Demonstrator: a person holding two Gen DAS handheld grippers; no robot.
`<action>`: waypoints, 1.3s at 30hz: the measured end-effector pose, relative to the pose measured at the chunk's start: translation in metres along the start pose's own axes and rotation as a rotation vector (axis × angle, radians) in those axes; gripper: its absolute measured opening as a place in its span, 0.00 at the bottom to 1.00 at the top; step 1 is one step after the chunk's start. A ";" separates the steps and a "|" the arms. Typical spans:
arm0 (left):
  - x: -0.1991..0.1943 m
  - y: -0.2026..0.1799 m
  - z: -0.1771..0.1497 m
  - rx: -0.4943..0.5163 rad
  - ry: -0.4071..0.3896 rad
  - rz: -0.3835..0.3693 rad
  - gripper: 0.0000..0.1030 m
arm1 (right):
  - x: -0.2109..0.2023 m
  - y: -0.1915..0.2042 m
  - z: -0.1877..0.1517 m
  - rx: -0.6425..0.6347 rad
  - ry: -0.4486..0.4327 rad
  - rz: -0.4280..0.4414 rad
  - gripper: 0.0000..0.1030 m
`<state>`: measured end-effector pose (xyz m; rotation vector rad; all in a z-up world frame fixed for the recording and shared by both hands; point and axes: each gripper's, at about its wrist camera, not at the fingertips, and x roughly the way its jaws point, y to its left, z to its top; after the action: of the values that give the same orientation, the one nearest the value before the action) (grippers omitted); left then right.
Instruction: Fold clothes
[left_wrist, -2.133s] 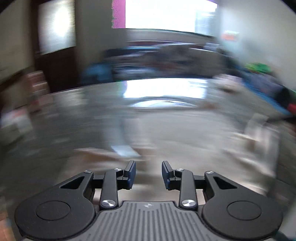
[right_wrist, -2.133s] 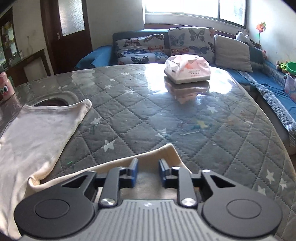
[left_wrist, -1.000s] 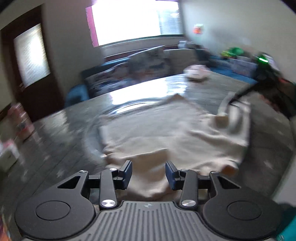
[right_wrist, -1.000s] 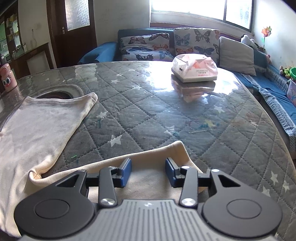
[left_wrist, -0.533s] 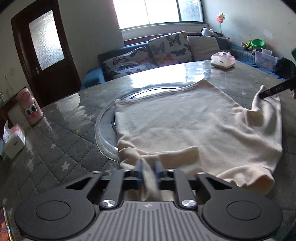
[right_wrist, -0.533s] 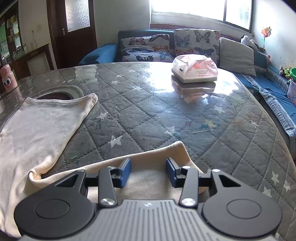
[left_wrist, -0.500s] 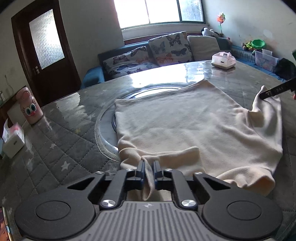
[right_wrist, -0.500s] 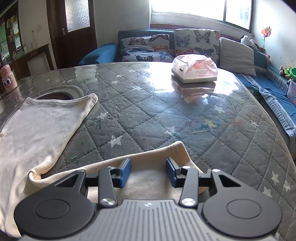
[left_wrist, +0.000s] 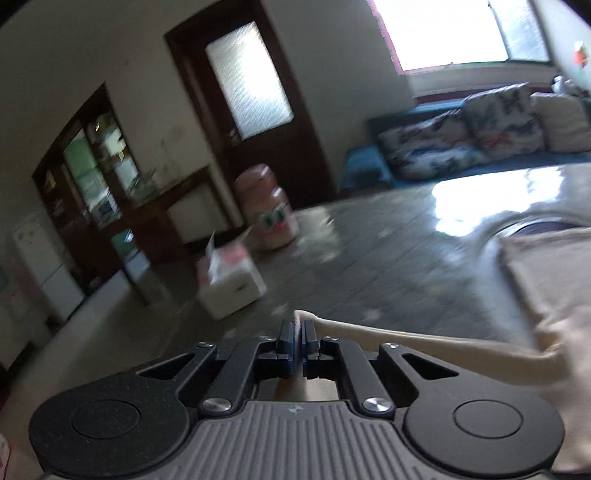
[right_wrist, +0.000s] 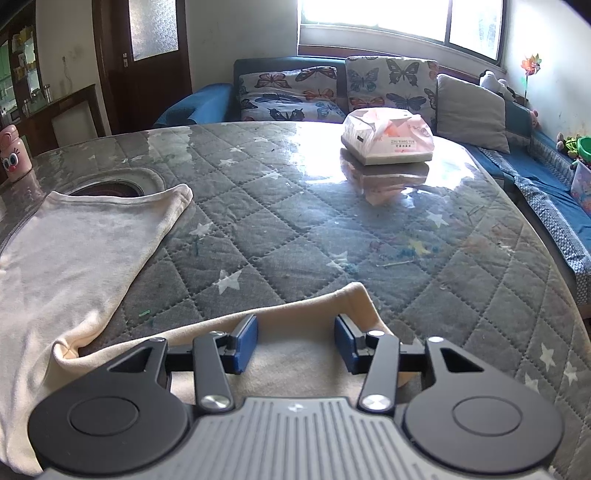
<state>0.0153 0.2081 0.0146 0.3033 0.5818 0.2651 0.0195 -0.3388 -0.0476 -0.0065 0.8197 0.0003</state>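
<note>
Left gripper (left_wrist: 296, 334) clenched on a sleeve end of the cream garment (left_wrist: 546, 295), cloth pinched between the blue pads and drawn out in a taut strip toward the body of the garment at right. Left wrist view blurred, with a pink cartoon-faced container (left_wrist: 271, 210) and a white tissue box (left_wrist: 229, 280) on the far part of the quilted star-patterned table (right_wrist: 332, 229). Right gripper (right_wrist: 295, 341) released, jaws spread wide over the other sleeve lying flat on the table, whether touching it unclear. Pink tissue pack (right_wrist: 388, 138) well beyond, near the butterfly cushions (right_wrist: 332, 90).
</note>
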 end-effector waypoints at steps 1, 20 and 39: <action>0.008 0.000 -0.005 0.013 0.018 0.018 0.04 | 0.000 0.000 0.000 -0.002 0.001 -0.002 0.47; 0.019 -0.021 -0.024 0.116 0.077 0.066 0.36 | -0.035 0.011 0.009 -0.074 -0.048 0.022 0.50; -0.112 -0.181 -0.064 0.440 -0.107 -0.617 0.30 | -0.087 0.192 -0.049 -0.686 0.001 0.513 0.39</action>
<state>-0.0829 0.0172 -0.0445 0.5396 0.5976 -0.4793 -0.0763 -0.1470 -0.0180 -0.4422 0.7704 0.7644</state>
